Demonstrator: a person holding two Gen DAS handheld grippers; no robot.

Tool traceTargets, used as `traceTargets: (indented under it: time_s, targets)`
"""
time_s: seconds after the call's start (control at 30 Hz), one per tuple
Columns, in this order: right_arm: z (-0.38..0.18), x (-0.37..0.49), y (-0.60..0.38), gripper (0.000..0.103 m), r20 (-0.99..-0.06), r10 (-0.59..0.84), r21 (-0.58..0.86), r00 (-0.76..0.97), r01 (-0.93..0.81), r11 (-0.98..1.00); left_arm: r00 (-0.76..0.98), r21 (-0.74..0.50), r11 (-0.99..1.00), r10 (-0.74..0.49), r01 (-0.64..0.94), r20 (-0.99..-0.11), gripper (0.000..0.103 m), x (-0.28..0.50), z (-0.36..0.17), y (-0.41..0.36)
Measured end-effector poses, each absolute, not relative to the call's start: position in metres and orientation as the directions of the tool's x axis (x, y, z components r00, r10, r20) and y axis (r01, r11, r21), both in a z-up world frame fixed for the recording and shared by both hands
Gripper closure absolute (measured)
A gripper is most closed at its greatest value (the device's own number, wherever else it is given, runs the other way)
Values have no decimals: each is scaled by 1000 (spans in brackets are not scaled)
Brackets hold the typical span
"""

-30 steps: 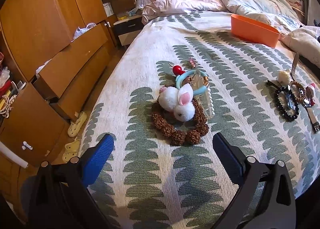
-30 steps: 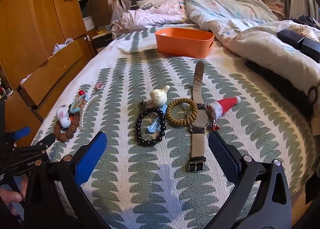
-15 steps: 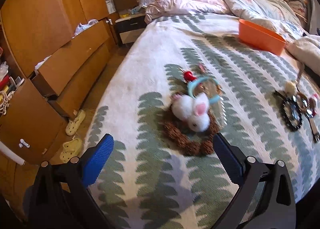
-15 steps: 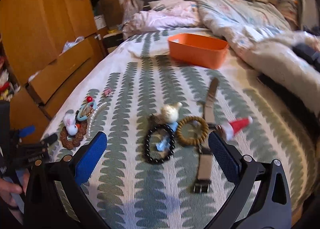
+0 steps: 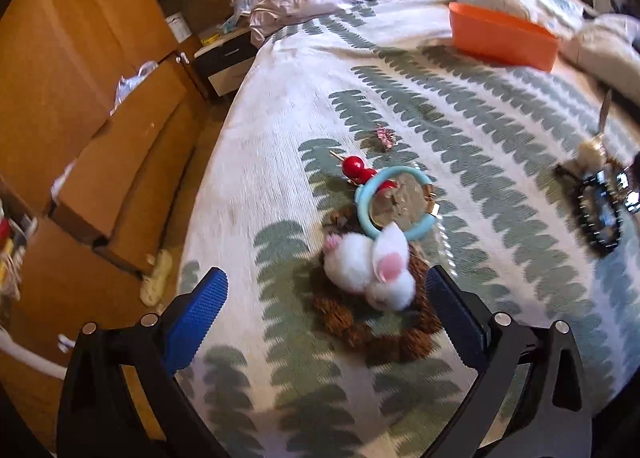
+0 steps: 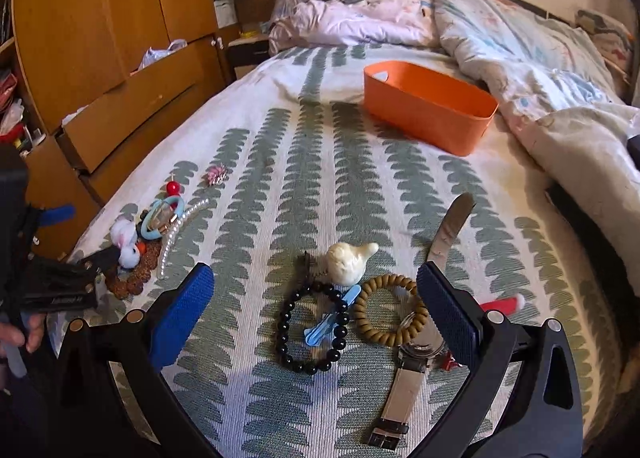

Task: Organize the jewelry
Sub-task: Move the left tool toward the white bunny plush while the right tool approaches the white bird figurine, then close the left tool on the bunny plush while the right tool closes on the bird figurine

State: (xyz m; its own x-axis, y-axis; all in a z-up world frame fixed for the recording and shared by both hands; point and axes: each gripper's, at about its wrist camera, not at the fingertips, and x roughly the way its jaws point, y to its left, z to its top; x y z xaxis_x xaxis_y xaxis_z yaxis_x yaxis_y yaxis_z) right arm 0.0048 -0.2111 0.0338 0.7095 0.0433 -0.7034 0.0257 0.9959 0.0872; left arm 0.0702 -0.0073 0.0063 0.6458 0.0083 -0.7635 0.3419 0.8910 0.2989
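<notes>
Orange bin, contents out of sight

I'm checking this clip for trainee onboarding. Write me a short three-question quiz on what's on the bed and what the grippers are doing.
1. True or false: the orange bin already holds jewelry.
2. Which lies inside the black bead bracelet? A) blue clip B) red beads C) watch
3. Fill in: the left gripper is open, its fingers either side of the white ____.

Key
1. False: what shows of its inside looks empty; every piece lies on the bedspread.
2. A.
3. Bunny, lying on the brown bead bracelet. The right gripper is also open, holding nothing.
</notes>
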Motion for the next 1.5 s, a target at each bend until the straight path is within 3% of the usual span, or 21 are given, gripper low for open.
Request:
traceTargets:
  time_s: [0.3, 0.87, 1.2, 1.5]
  targets:
    - [29, 33, -208, 3, -723, 13, 12, 691, -7, 1000, 586, 266, 884, -11, 384, -810, 5, 94, -7, -14]
    - [-3, 58, -211, 43, -814, 36, 42, 579, -3, 999, 490, 162, 893, -73, 420, -869, 5, 100, -22, -16]
    - [-7, 57, -215, 52, -816, 51, 63, 575, 1, 998, 467, 101, 909, -110, 404, -877, 5, 107, -23, -10]
    - [-4, 55, -218, 60, -812, 70, 85, 579, -1, 996, 478, 83, 907, -138, 413, -868, 31, 101, -19, -11]
